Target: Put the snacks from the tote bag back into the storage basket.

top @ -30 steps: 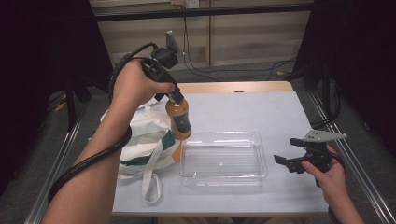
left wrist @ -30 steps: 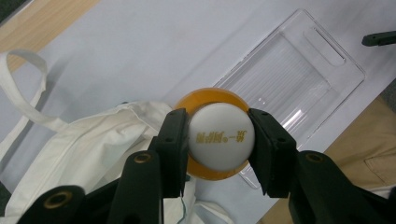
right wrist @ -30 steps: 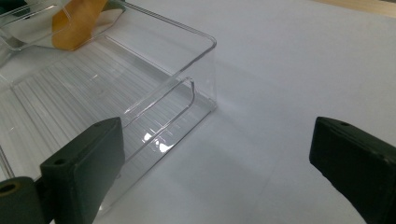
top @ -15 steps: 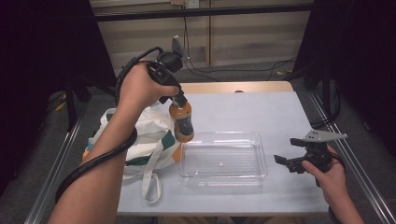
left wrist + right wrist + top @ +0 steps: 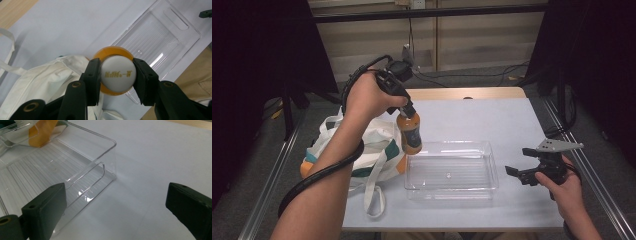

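Bottle (image 5: pixel 410 134): smooth rounded plastic, orange contents, dark label band, white round cap. It hangs off the table, upright, over the left end of the clear tray (image 5: pixel 492 172), base near the tray's left rim. Left gripper (image 5: pixel 410 111) is clamped on the cap from above, black jaws pressing both sides.

Tray: rigid see-through plastic, rectangular with rounded corners, ribbed floor, low walls, sitting on a matte pale grey tabletop (image 5: pixel 492 120). Left of the tray lies a soft white cloth bag (image 5: pixel 374 145), crumpled, with teal trim and a long white strap looping toward the near table edge.

Left gripper view: looks straight down on the cap (image 5: pixel 117 75), which bears yellow-gold print; an orange ring of bottle shoulder (image 5: pixel 113 50) shows around it, the tray's ribbed floor (image 5: pixel 152 40) is beyond, bag cloth (image 5: pixel 42 82) beside. The print can't be seen from the high view.

Right gripper view: close on the tray's rounded corner wall (image 5: pixel 110 157) and a moulded step in its floor; an orange smear of the bottle is seen through the far wall.

Pose: left forearm reaches in from the bottom left, wrist raised, hand (image 5: pixel 369 97) wrapped round the gripper body, jaws pointing down, cable trailing along the arm. Right hand (image 5: pixel 564 187) rests low at the right of the tray, right gripper (image 5: pixel 519 167) level, aimed at the tray's right end, jaws wide apart and holding nothing.
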Demonstrator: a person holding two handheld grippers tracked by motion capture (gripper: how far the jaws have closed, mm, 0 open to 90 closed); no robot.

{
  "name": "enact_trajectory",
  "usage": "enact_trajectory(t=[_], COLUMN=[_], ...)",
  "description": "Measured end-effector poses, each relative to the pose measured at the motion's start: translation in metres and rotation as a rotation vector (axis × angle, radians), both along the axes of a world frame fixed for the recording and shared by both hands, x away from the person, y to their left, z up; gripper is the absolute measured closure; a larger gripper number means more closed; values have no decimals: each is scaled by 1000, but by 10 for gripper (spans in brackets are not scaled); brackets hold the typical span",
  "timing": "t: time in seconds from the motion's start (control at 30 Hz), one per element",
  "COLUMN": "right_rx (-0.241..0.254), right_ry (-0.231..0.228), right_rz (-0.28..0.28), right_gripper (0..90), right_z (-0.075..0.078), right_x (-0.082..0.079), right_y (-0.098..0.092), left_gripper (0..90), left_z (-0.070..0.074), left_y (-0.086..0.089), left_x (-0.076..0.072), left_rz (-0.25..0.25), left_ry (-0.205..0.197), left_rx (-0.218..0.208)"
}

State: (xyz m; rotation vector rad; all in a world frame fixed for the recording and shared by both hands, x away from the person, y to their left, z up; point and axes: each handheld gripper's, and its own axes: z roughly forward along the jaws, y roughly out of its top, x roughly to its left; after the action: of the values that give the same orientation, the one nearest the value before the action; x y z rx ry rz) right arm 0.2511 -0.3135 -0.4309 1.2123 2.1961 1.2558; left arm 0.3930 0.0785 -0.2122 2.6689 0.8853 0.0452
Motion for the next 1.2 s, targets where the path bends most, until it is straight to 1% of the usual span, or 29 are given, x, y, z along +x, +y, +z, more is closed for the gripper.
enact_trajectory(t=[0.03,0.1,0.2,0.23,0.3,0.37,0.4,0.47,0.6,0.63,0.67,0.73,0.87,1.03,1.2], right_rx=[0,1,2,0,2,1,3,3,0,-1,0,1,1,1,-2], right_ry=[0,-1,-2,-1,1,1,-1,-1,0,-3,-1,0,-1,0,0], right_rz=[0,0,2,3,1,1,3,3,2,4,4,2,2,2,7], right_gripper=[30,30,30,30,30,30,30,30,30,30,30,30,30,30,30], right_z=[0,0,0,0,0,1,1,1,1,1,1,0,0,0,0], right_x=[0,0,0,0,0,0,0,0,0,0,0,0,0,0,0], right_y=[0,0,0,0,0,0,0,0,1,1,1,1,1,1,2], left_gripper=[595,595,595,595,595,595,596,595,595,595,595,595,595,595,595], left_z=[0,-1,-2,-3,-4,-5,-5,-6,-10,-12,-13,-15,-18,-22,-27], left_y=[-1,-2,-4,-4,-5,-6,-7,-8,-9,-10,-10,-10,-11,-13,-13], left_x=[0,0,0,0,0,0,0,0,1,1,1,1,2,2,3], left_rz=[2,3,-10,-7,-11,-2,-15,-17,-22,-16,-24,-17,-25,-27,-18], left_ry=[5,6,-3,-4,2,10,8,13,10,9,10,14,25,25,25], left_rx=[5,1,8,5,5,0,-2,3,9,8,11,6,4,12,13])
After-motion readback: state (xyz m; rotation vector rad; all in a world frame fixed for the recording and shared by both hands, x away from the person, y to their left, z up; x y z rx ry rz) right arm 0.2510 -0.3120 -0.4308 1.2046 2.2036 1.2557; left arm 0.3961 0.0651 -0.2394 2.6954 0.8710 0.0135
